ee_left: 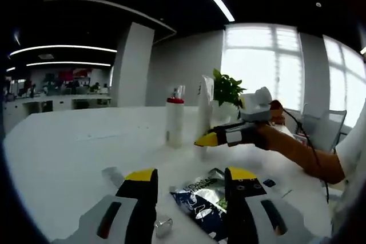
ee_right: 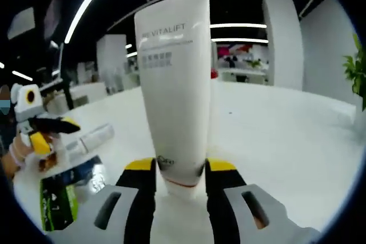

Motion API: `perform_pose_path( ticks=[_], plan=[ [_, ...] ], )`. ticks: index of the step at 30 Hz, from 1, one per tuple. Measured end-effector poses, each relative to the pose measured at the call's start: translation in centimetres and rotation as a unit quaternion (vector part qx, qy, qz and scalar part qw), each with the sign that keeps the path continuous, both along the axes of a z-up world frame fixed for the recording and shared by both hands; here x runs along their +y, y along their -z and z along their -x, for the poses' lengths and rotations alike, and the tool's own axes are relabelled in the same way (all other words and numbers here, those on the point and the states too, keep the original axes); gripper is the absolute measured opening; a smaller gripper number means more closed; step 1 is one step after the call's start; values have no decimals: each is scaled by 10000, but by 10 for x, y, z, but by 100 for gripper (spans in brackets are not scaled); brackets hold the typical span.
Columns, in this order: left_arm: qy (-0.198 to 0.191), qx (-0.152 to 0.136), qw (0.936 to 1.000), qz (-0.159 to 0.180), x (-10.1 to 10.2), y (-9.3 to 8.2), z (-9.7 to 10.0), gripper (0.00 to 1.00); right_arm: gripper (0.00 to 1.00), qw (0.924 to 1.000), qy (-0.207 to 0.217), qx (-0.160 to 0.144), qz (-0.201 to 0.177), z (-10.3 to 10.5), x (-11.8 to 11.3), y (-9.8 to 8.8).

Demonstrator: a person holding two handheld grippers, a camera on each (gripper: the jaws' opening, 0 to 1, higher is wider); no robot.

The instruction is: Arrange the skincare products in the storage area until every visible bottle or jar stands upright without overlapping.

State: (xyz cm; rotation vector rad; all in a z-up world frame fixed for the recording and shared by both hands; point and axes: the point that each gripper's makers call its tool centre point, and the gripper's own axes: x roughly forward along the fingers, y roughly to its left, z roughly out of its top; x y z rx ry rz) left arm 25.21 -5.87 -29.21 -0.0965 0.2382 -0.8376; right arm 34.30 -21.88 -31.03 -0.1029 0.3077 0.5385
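Counter [ee_left: 74, 147]: wide, white, round-edged; its far rim curves across the left gripper view, with broad bare surface to the left and behind the products. In the right gripper view the bare white top runs off to the right of the tube.
Tube [ee_right: 176, 101]: tall, white, printed with grey lettering, standing cap-down on the counter, wide end up. In the left gripper view it stands just right of the bottle, partly behind the other claw.
Bottle [ee_left: 174, 121]: slim, white, red collar with a pump top, upright near the middle of the counter, apart from the tube.
Dark packet [ee_left: 200, 201]: shiny blue-and-silver pouch lying flat on the counter, between and just beyond the left claw's jaws.
Green packet [ee_right: 57, 201]: lying flat at the lower left of the right gripper view, near a pale tube [ee_right: 91, 138] lying on its side.
Small jar [ee_left: 163, 226]: clear, low, beside the inner edge of the left jaw; detail too small to tell.
Plant [ee_left: 227, 90]: green, potted, behind the tube.
Right claw [ee_right: 180, 167]: jaws clenched on the tube's lower end, one yellow tip on each side, touching it.
Left claw [ee_left: 191, 178]: released, jaws spread wide, nothing between the tips except the dark packet lying past them.
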Motion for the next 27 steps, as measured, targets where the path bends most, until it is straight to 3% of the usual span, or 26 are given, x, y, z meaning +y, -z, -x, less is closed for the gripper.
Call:
perform_pose_path(
  ticks=[1, 2, 6, 9, 10, 12, 15, 18, 19, 21, 23, 27],
  plan=[
    [-176, -55, 9998, -51, 5, -1, -4, 64, 59, 9998, -61, -178, 32, 1, -1, -8],
    [-408, -115, 9990, -162, 12, -1, -9, 66, 61, 9998, -65, -199, -20, 6, -2, -12],
    [-938, -280, 9937, -539, 29, 1, -16, 66, 55, 9996, 36, -263, -87, 18, -7, -23],
    [-1105, -200, 9918, -610, 32, 3, -16, 66, 60, 9997, 79, -184, -159, 37, -8, -24],
    [-1268, -240, 9876, -896, 37, 8, -18, 66, 60, 9995, 99, -221, -178, 43, -8, -24],
    [-1490, -286, 9825, -1085, 41, 11, -19, 67, 61, 9995, 86, -252, -185, 51, -5, -23],
    [-1597, -202, 9775, -1362, 40, 22, -14, 67, 63, 9995, 29, -309, -108, 66, 3, -19],
    [-1610, -188, 9765, -1422, 41, 24, -13, 58, 62, 9994, 19, -328, -83, 69, 6, -19],
    [-1573, 148, 9768, -1445, 39, 36, -7, 58, 62, 9989, -61, -454, -42, 76, 17, -18],
    [-1602, 265, 9759, -1455, 40, 41, -6, 58, 61, 9987, -109, -475, -150, 77, 22, -18],
    [-1698, 265, 9705, -1693, 45, 44, -2, 58, 63, 9987, -293, -364, -186, 80, 30, -15],
    [-1765, 116, 9684, -1759, 45, 38, 6, 57, 63, 9981, -309, -443, -284, 84, 32, -19]
  ],
)
